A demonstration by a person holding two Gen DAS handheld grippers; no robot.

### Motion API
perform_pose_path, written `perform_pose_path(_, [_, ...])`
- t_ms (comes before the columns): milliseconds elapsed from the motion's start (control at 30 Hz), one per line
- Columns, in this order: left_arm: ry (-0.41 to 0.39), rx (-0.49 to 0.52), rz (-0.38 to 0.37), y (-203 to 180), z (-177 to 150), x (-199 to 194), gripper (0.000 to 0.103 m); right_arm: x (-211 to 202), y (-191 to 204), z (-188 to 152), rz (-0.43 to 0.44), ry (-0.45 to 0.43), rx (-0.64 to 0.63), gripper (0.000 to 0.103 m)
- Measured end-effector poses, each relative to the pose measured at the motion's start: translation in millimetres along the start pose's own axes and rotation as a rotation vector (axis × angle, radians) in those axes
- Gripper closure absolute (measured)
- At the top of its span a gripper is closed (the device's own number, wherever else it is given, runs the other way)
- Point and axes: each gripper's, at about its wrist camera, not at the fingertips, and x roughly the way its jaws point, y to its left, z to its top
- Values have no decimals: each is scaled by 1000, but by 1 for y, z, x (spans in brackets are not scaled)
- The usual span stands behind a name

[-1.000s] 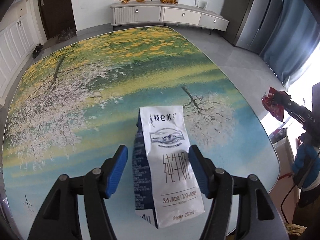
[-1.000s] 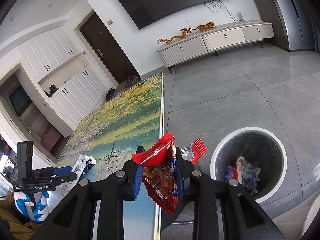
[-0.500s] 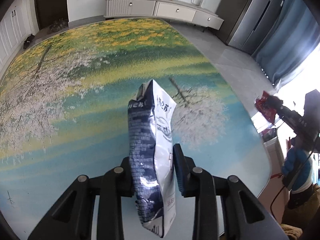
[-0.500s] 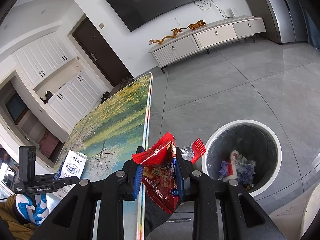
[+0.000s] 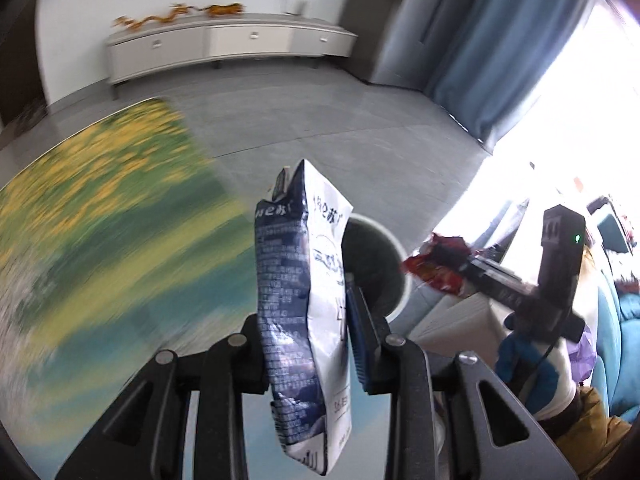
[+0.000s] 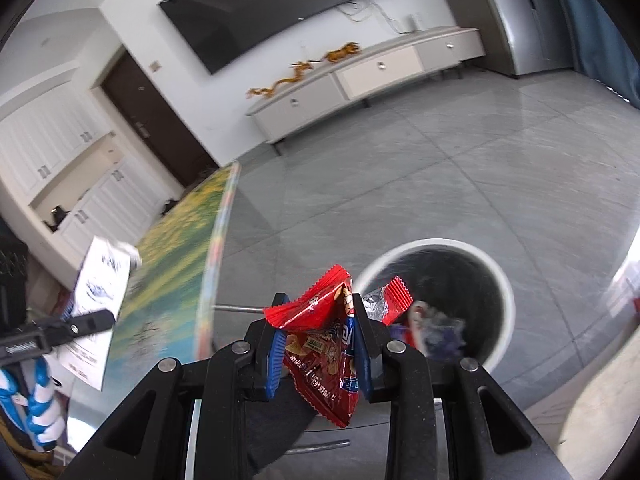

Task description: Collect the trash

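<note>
— Why both up off the table (image 5: pixel 100 220)?
— I've got the left gripper (image 5: pixel 306 330) clamped on the carton (image 5: pixel 304 300) and the right gripper (image 6: pixel 320 344) pinching the wrapper (image 6: pixel 324 344), both near the bin (image 6: pixel 492 268) for dropping.

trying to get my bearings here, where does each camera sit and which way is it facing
Left wrist: on the left gripper, looking along its fingers at the milk carton it grips, table left, bin beyond; right gripper in view.
Right wrist: on the right gripper, looking past its red wrapper down at the bin; left gripper at left.
Shared: carton, wrapper, bin, table, TV cabinet.
</note>
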Motion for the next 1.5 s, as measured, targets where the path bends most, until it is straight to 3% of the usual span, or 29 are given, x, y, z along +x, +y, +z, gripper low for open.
perform_pose_path(200, [25,35,-31,-40,44,60,73,18,-23,13,-105,17,10,73])
perform_pose_path(267, [46,23,-55,-44,55,80,71,27,-27,19,-155,28,-10,65])
perform_pose_path(333, [50,0,-71,-46,63,95,55,35,-31,23,-201,36,-29,58])
perform_pose_path(533, [39,-21,-87,-39,69,101,53,33,-35,22,-282,26,-34,51])
perform_pose_path(767, [-72,15,16,-19,50,45,53,15,-13,28,-266,-19,-59,47])
perform_pose_path(967, [-180,-45,156,20,23,-20,43,-5,56,36,-147,-78,-151,38])
perform_pose_path(1033, [-212,-84,201,38,10,-44,34,-10,83,37,-108,-90,-190,32])
perform_pose_path(1167, [-280,-145,293,70,-12,-87,32,-11,132,33,-44,-92,-263,25])
perform_pose_path(1400, [-408,-239,487,118,-53,-154,26,4,210,11,-10,-75,-375,7])
perform_pose_path(1500, [-437,-281,523,133,-71,-175,26,12,230,5,-18,-67,-412,5])
